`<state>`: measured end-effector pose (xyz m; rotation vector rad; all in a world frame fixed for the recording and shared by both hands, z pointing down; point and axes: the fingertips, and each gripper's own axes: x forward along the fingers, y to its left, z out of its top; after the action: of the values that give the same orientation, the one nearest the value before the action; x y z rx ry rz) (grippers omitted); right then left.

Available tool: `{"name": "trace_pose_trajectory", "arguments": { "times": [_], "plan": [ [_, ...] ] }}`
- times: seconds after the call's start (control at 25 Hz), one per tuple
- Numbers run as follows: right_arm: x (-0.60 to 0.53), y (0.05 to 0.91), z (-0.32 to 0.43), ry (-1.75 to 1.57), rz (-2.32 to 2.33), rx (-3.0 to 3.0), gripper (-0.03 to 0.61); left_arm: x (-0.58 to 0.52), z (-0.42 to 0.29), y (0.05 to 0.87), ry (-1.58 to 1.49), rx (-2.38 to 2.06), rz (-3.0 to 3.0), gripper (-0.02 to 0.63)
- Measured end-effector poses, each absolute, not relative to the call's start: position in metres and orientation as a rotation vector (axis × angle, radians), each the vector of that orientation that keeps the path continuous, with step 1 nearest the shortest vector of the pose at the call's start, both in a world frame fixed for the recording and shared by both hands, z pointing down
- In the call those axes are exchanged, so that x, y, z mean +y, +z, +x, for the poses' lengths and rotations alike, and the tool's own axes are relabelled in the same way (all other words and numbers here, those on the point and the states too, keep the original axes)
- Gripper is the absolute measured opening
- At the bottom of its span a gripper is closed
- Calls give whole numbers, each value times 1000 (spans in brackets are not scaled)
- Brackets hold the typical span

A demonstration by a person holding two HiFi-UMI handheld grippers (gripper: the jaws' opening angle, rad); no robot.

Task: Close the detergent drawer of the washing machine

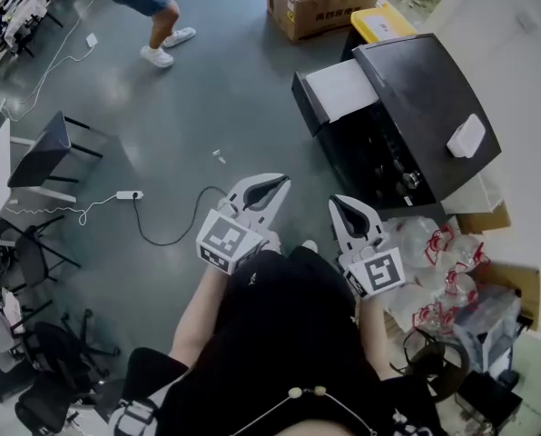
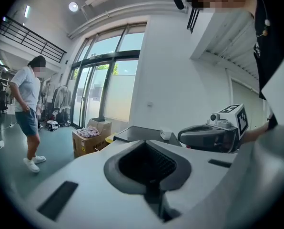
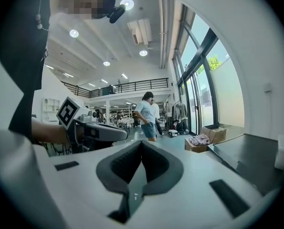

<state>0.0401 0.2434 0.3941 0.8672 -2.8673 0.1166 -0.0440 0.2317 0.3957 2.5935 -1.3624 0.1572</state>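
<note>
— Looking down from our head, where does the detergent drawer lie?

— At twelve o'clock from our right gripper, one o'clock from our left gripper, well apart from both. Both have jaws closed on nothing. The drawer seems to jut from the washing machine toward nine o'clock, so we would push toward three. Our right gripper is nearer.

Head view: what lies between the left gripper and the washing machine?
Nothing but bare grey floor lies between the shut left gripper and the washing machine; the head view shows this.
</note>
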Motion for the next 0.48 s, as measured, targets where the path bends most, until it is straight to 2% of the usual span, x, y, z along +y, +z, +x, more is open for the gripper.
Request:
{"name": "trace_pose_trajectory", "arguments": {
  "times": [0.24, 0.48],
  "plan": [
    [230, 415, 23, 170, 878, -2807, 13, 229, -47, 402, 199, -1285, 2675, 6],
    [204, 443, 16, 310, 844, -2738, 60, 212, -43, 416, 161, -1183, 2684, 8]
  ]
}}
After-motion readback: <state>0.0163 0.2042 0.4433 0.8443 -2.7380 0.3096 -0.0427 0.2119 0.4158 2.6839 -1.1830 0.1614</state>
